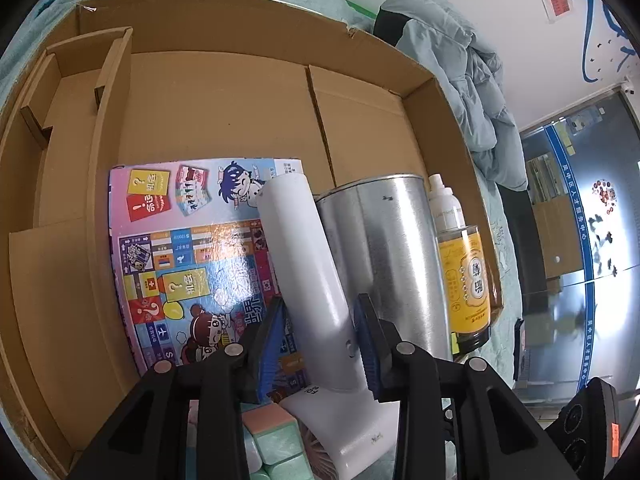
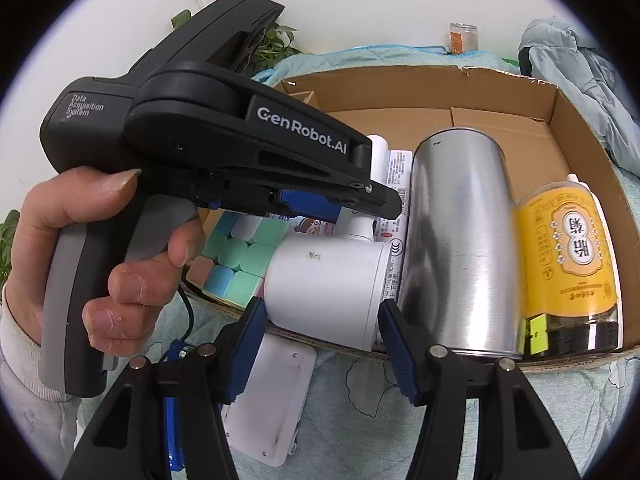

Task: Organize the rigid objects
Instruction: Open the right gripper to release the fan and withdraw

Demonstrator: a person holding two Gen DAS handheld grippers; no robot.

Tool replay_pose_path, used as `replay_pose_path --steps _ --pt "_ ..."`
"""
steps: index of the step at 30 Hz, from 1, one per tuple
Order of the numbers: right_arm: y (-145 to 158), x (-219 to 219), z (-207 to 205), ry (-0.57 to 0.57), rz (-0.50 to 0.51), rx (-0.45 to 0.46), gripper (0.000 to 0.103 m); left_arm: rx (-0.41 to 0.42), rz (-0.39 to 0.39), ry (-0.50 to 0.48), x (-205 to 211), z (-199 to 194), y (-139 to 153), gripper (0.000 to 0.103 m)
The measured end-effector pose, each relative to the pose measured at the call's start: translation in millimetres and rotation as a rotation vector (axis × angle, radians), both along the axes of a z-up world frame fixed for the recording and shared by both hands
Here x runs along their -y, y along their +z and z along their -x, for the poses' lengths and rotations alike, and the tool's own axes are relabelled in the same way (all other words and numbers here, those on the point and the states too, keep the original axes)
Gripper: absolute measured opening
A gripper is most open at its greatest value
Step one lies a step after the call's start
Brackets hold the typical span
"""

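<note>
A white hair dryer [image 1: 308, 264] lies slanted in an open cardboard box [image 1: 224, 32], on a colourful board game box [image 1: 188, 240]. My left gripper [image 1: 322, 344] is shut on its handle, blue pads against both sides. From the right wrist view a person's hand [image 2: 100, 256] holds that left gripper [image 2: 356, 208]. My right gripper [image 2: 322, 320] is shut on the near end of the hair dryer barrel [image 2: 328, 280]. Right of the dryer lie a silver tin can [image 1: 384, 248], a yellow-labelled jar [image 1: 468, 280] and a white spray bottle [image 1: 444, 204]. A pastel puzzle cube [image 2: 236, 256] sits left of the barrel.
The box rests on a pale green blanket [image 2: 400, 420]; its far half and a cardboard divider [image 1: 108, 120] at the left show bare card. A grey-blue jacket [image 1: 460, 64] lies behind the box. A flat white device [image 2: 268, 392] lies under my right gripper, and a black device [image 1: 588, 420] lies right.
</note>
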State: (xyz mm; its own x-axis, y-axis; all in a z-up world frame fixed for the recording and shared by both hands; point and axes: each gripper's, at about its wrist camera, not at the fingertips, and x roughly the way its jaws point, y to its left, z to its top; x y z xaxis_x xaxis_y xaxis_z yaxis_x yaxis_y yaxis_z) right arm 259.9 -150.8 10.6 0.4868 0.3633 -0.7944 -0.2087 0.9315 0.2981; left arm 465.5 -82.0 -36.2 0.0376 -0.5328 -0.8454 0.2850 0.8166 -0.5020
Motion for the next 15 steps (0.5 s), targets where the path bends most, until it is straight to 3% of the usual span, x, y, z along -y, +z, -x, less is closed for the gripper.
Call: replay_pose_path --steps 6,7,8,9,10,11,13,14,15 --pt "10.2 6.7 0.7 -0.041 -0.009 0.023 0.059 0.016 0.004 -0.008 -4.3 6.7 4.4 0.036" --pt "14.8 7.6 7.6 -0.04 -0.008 0.044 0.062 0.034 0.014 -0.005 -6.3 9.6 9.2 0.04" --pt "21.2 9.7 17.4 -0.043 0.004 0.079 0.077 0.064 0.019 0.004 -9.8 14.7 16.5 0.042" --pt "26.0 11.5 27.1 -0.053 0.019 0.115 0.087 0.109 0.005 0.022 -14.6 22.8 26.9 0.053" --pt "32.2 13.7 41.6 -0.077 0.052 0.175 0.087 0.158 -0.009 0.044 -18.9 30.6 36.9 0.065" --pt "37.3 15.3 54.7 -0.107 0.093 0.23 0.088 0.269 -0.029 0.079 -25.8 46.6 54.8 0.07" --pt "42.4 14.5 80.5 -0.151 0.153 0.313 0.097 0.462 -0.065 0.109 -33.9 79.0 81.7 0.097" --pt "42.6 13.3 89.3 -0.162 0.155 0.329 0.103 0.558 -0.092 0.125 -38.3 99.1 93.8 0.103" --pt "41.6 12.1 99.1 -0.173 0.153 0.338 0.103 0.654 -0.114 0.153 -44.0 121.1 103.3 0.103"
